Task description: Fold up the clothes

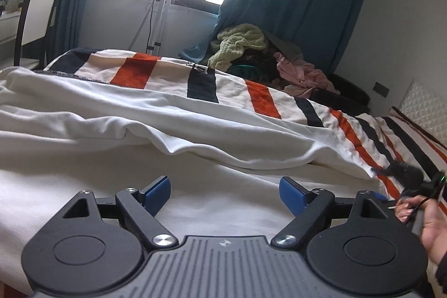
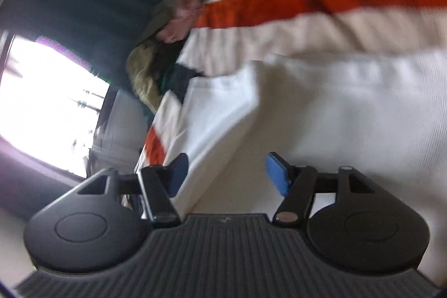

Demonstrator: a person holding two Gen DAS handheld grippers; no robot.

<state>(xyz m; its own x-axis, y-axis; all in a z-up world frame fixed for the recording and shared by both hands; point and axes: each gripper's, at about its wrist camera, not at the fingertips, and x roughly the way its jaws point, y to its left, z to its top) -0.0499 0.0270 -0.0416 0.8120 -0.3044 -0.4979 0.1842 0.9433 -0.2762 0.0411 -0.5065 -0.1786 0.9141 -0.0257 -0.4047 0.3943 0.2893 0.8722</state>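
White cloth, the garment (image 1: 117, 113), lies rumpled across the striped bedspread (image 1: 259, 99) as both grippers, the left gripper (image 1: 225, 193) and right gripper (image 2: 227, 172), hover spread and empty, so gripping an edge apparently comes next.

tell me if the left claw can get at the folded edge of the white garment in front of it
Probably yes: the left claw is open and empty, and only flat white fabric lies between it and the white garment's fold.

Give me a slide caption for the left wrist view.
Open left gripper hovers over a white cotton garment spread on a striped orange, navy and cream blanket.
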